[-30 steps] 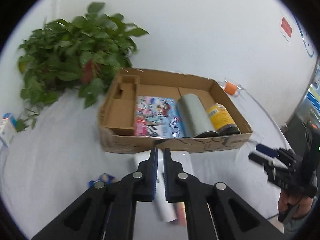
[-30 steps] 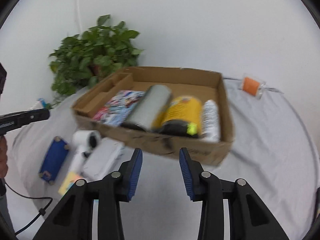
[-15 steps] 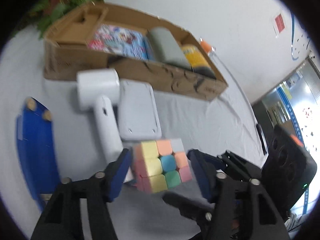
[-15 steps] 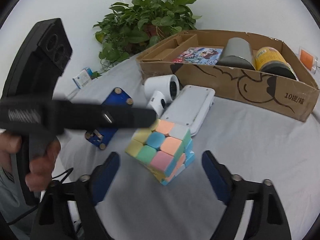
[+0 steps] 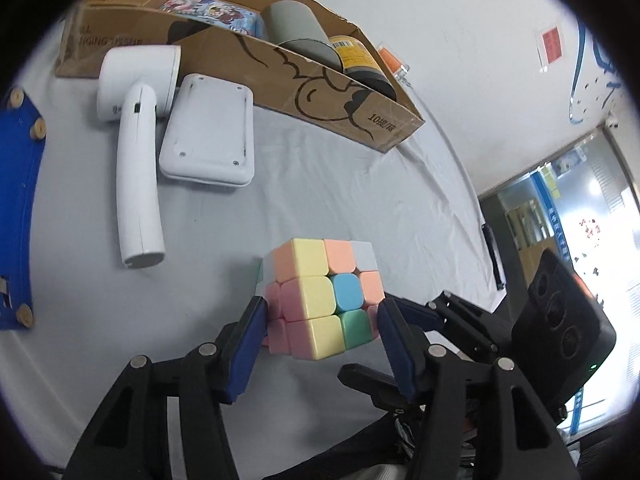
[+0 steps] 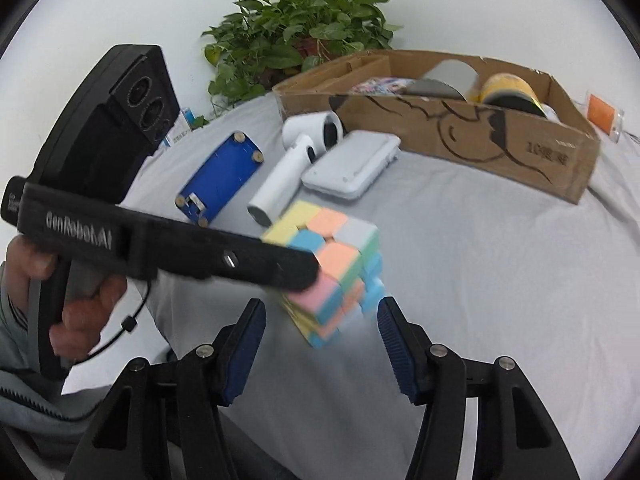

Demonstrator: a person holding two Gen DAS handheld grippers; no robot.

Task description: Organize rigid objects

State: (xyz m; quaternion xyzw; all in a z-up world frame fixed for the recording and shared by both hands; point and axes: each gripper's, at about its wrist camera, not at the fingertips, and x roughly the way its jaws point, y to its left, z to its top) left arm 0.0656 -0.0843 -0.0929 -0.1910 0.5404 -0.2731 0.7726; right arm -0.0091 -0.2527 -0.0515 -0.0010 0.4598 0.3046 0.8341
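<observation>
1. Grey-clothed tabletop (image 5: 340, 184): carries everything.
2. Brown cardboard box (image 5: 304, 92): already holds a grey cylinder (image 5: 296, 26), yellow-labelled can (image 5: 354, 56) and printed packet (image 5: 208, 10); approx half done.
3. Still outside, near the box: white handheld device (image 5: 138, 152), white flat case (image 5: 210, 132), blue board (image 5: 18, 200).
4. Pastel puzzle cube (image 5: 320, 300): between left gripper (image 5: 322, 326) jaws, prob. touching, grip unconfirmed.
5. Right gripper (image 6: 320, 326): jaws closing beside the cube w/o contact.

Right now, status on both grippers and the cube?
Left gripper shut on the cube. Right gripper closing, pads clear of the cube, nothing gripped. Hair dryer and white case lie between cube and cardboard box.
</observation>
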